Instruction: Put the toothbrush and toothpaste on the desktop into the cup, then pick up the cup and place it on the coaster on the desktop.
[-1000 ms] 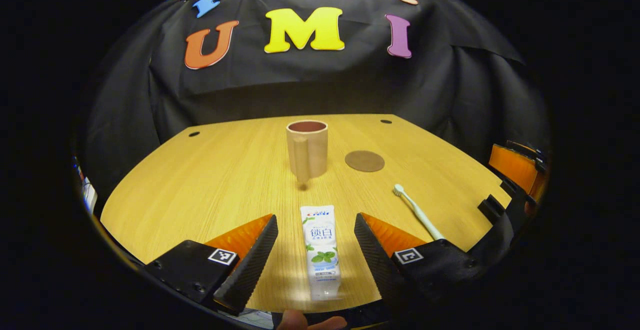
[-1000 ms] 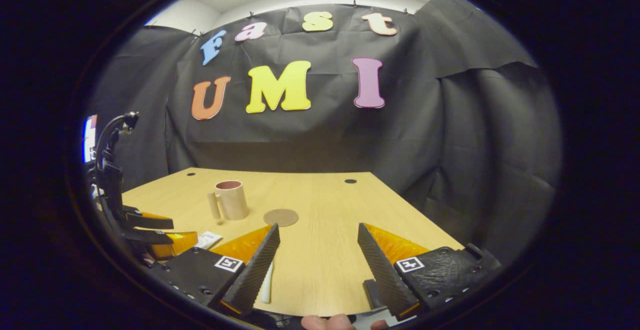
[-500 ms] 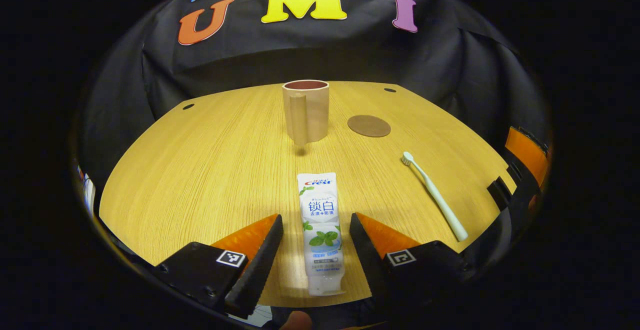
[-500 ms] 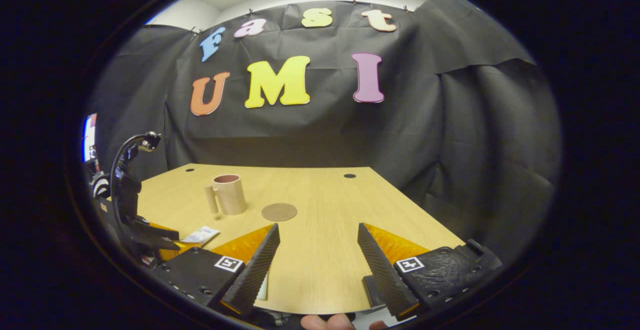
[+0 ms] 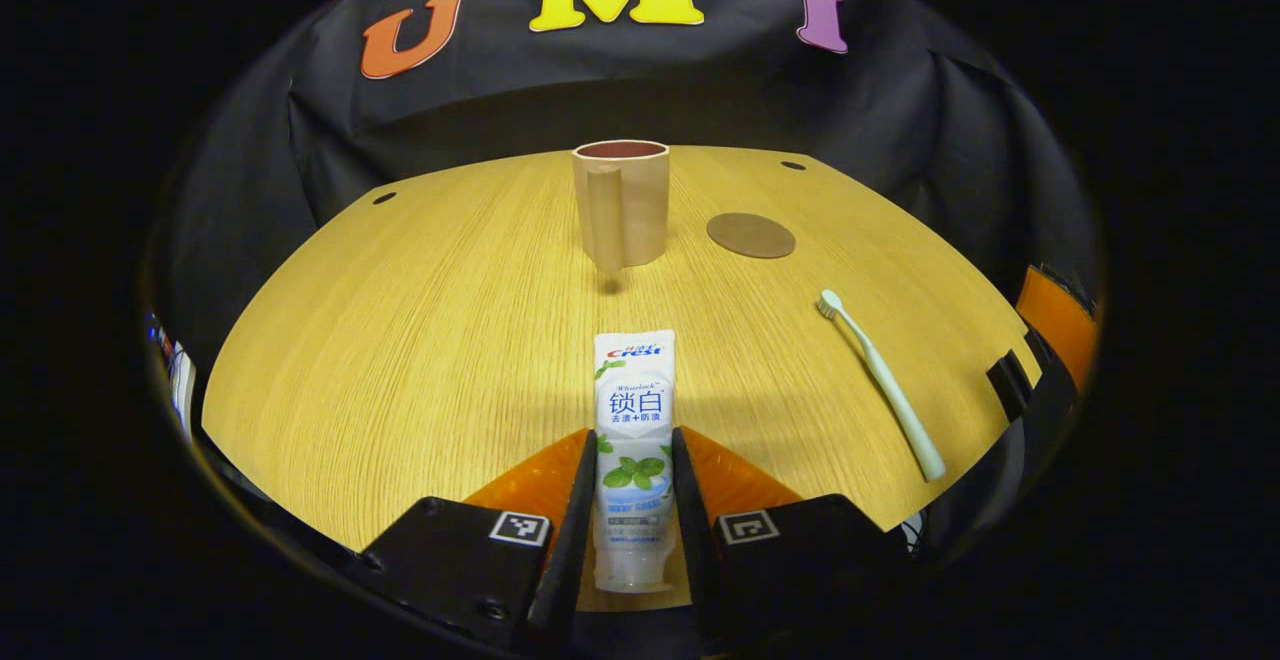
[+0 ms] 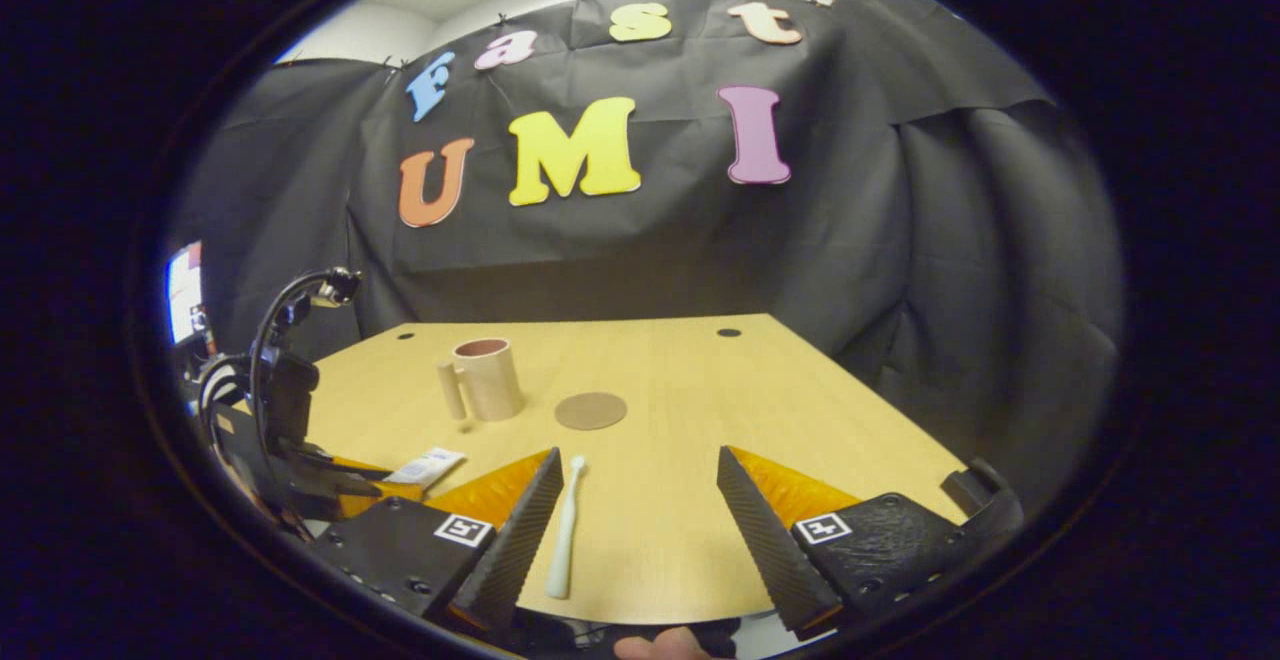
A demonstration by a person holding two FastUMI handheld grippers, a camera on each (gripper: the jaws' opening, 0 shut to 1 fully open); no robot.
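My left tongs (image 5: 628, 500) are clamped on the toothpaste (image 5: 633, 440), one finger pressed to each side of the tube near its cap end. The tube lies flat on the desk (image 5: 420, 340), its crimped end pointing away from me toward the cup (image 5: 621, 202). In the right gripper view I see those same tongs (image 6: 345, 475) off to my left at the desk's near edge, with the tube (image 6: 425, 464) sticking out of them.

My right tongs (image 6: 640, 525) stand wide apart, gripping nothing, above the near edge of the desk (image 6: 700, 420). The toothbrush (image 6: 564, 527) lies flat on the wood just inside their left finger, bristle end away from me. In the left gripper view the toothbrush (image 5: 882, 383) lies to the right of the toothpaste, well apart from it, its head pointing toward the coaster (image 5: 751, 235).

Farther back the cup (image 6: 485, 378) stands upright, its handle turned toward my left tongs. The round brown coaster (image 6: 590, 411) lies flat just beside it on the right, not touching it.
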